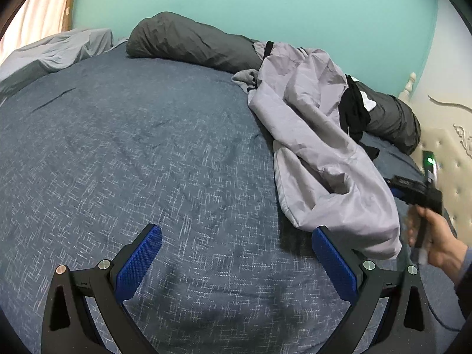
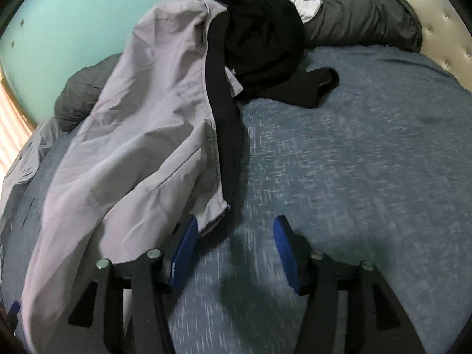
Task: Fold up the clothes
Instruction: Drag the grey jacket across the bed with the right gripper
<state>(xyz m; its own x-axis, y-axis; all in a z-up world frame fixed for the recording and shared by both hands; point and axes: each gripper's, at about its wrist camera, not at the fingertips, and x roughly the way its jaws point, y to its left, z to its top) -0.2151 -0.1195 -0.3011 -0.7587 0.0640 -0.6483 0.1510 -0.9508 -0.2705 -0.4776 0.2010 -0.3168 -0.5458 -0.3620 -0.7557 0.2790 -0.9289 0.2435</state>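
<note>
Both the left claw (image 1: 236, 253) and right claw (image 2: 234, 246) hang wide open and empty above the bed (image 1: 132, 147), beside a rumpled grey garment (image 2: 132, 124).

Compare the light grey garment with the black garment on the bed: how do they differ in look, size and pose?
The light grey garment is pale; the black garment is dark. The grey one looks much larger and stretches down the blue bedspread towards the right gripper; the black one sits bunched near the dark grey pillow, with one strip trailing along the grey one's edge. Both lie crumpled and unfolded, touching each other.
</note>
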